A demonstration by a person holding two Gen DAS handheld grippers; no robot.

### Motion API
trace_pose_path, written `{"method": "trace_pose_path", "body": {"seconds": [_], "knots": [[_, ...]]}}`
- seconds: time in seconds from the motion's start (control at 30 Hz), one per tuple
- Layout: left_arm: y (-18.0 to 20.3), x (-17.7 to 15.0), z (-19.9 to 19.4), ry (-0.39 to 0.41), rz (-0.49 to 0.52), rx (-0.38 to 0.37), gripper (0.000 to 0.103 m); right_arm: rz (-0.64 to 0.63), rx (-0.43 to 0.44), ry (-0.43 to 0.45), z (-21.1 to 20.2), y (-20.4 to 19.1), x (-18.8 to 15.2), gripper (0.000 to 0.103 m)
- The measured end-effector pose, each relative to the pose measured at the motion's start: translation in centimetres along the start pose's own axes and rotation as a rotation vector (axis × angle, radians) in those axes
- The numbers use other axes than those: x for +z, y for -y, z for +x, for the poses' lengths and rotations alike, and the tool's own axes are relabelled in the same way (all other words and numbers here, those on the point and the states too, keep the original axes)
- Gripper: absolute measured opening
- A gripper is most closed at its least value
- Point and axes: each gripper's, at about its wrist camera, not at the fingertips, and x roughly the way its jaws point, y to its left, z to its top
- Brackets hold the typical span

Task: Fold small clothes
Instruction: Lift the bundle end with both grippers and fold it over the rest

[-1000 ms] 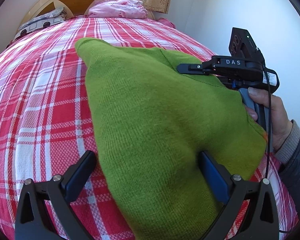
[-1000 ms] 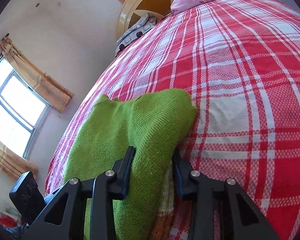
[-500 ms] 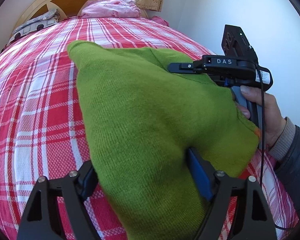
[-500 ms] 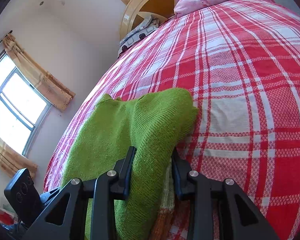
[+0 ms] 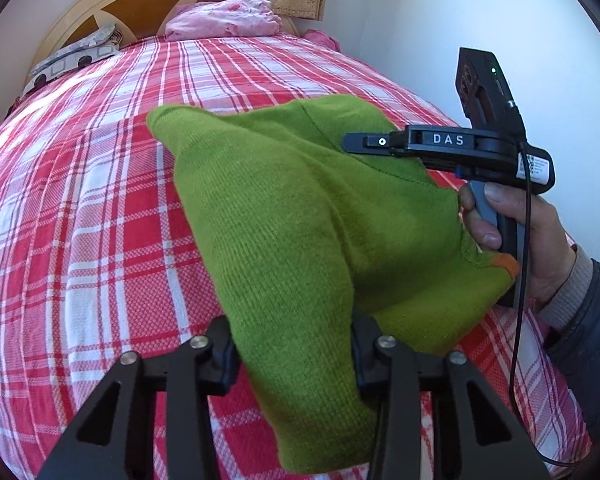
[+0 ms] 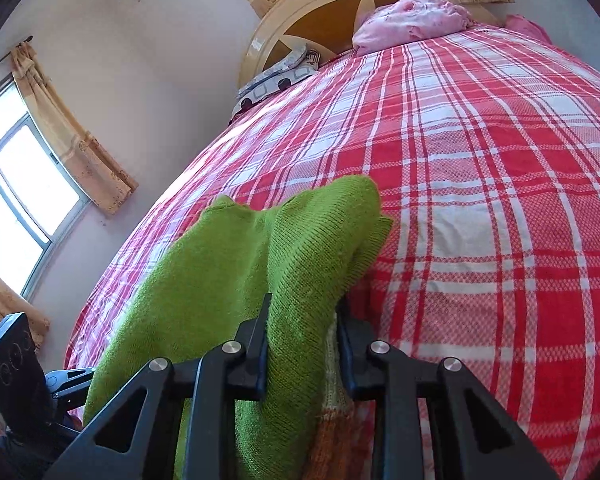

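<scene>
A green knitted garment [image 5: 300,216] with an orange edge lies on the red plaid bed [image 5: 100,200]. My left gripper [image 5: 294,350] is shut on a thick fold of its near end. My right gripper [image 6: 302,332] is shut on another fold at the garment's right side [image 6: 300,264]; it also shows from the side in the left wrist view [image 5: 452,152], held by a hand. The garment hangs stretched between the two grippers, its far corner resting on the bed.
A pink bundle [image 5: 224,20] and a patterned pillow [image 5: 72,60] lie at the wooden headboard [image 5: 140,4]. A white wall [image 5: 460,20] runs along the bed's right side. A curtained window [image 6: 28,200] is on the left wall.
My left gripper has closed from wide open onto the garment's near fold. The garment has bunched up and lifted. My right gripper stays shut on its fold.
</scene>
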Motion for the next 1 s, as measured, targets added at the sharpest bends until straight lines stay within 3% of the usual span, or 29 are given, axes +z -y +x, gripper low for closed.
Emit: {"method": "trace_pose_path", "body": {"seconds": [0.43,1.0], "knots": [[-0.3,-2.5,-5.7,0.063,0.040,0.019,0.039,-0.037,0.077,0.026,-2.1,-6.3,-3.2,0.027],[-4.2,-7.3,-11.1,0.114,-0.023,0.075,0.039,-0.079,0.192,0.004,-0.4,-15.2,-6.3,0.027]]}}
